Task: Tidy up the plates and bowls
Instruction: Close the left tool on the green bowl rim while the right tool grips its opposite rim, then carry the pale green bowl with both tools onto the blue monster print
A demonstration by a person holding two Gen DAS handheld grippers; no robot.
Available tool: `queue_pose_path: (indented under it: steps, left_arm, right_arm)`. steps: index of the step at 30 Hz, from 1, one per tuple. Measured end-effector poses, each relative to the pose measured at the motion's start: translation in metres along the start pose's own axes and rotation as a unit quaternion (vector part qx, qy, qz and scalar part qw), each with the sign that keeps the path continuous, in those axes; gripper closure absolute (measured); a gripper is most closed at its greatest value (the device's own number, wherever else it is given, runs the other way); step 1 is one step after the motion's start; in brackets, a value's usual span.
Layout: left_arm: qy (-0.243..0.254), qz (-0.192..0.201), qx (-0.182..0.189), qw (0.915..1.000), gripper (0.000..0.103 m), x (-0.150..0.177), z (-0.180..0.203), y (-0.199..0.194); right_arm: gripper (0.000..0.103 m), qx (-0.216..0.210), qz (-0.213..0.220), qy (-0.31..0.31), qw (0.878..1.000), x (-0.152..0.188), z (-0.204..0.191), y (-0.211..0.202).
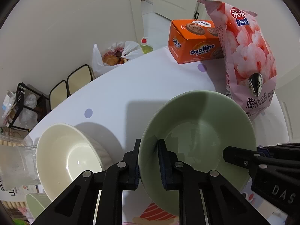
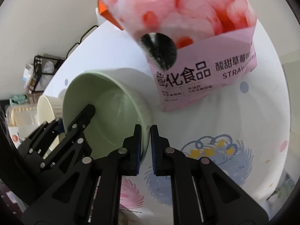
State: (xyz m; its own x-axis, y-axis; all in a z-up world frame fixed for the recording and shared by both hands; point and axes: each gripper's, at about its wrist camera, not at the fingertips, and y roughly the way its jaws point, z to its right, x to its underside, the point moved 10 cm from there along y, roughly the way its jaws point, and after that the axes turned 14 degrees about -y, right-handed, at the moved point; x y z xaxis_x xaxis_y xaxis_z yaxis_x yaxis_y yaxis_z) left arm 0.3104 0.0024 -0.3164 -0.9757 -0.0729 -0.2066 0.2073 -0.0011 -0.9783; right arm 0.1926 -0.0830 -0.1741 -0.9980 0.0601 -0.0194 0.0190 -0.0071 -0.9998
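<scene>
A pale green bowl (image 1: 198, 140) stands on the white dotted tablecloth (image 1: 131, 86), close in front of both cameras. My left gripper (image 1: 149, 144) is shut on its left rim, one finger inside and one outside. From the right, my right gripper (image 1: 253, 151) clamps the opposite rim. The right wrist view shows the same green bowl (image 2: 112, 112) with my right gripper (image 2: 145, 129) pinching its near rim and the left gripper (image 2: 71, 116) on the far side. A cream ribbed bowl (image 1: 69, 157) sits just left of the green one, seen again as the cream bowl (image 2: 46, 108).
A tall pink snack bag (image 1: 249, 56) stands right behind the green bowl, with an orange Ovaltine box (image 1: 193, 43) further back. A clear container (image 1: 16, 163) and a small green dish (image 1: 35, 204) crowd the left. Chairs (image 1: 78, 78) and a white plastic bag (image 1: 114, 56) lie beyond the table's edge.
</scene>
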Motion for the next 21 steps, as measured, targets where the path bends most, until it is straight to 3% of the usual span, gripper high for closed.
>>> queue_pose_path:
  steps: [9,21]
  left_arm:
    - [-0.014,0.01,-0.001,0.9999,0.088,0.009,0.001,-0.02]
    - [0.002,0.037,0.008,0.9993,0.09,0.037,0.022,-0.07]
  right_arm:
    - [0.093,0.017,0.01,-0.044,0.999,-0.002,-0.007,-0.016]
    - [0.093,0.016,0.052,-0.046,0.997,0.023,-0.003,-0.058]
